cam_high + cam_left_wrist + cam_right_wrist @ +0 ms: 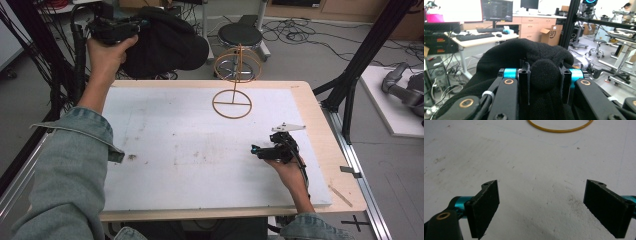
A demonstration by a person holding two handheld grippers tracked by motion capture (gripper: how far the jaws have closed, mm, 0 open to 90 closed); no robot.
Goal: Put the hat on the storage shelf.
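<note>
Black hat held high in the left tool, wire stand waiting on the table.

The left tool (544,75) is clamped on a fold of the black hat (165,42), lifted above the far left corner of the table (150,150), probably so the cloth hangs free. The wire stand (235,80) stands upright near the far edge, likely where the hat belongs. The right tool (551,207) rests low over bare table near the right edge, jaws wide apart, empty.
</note>
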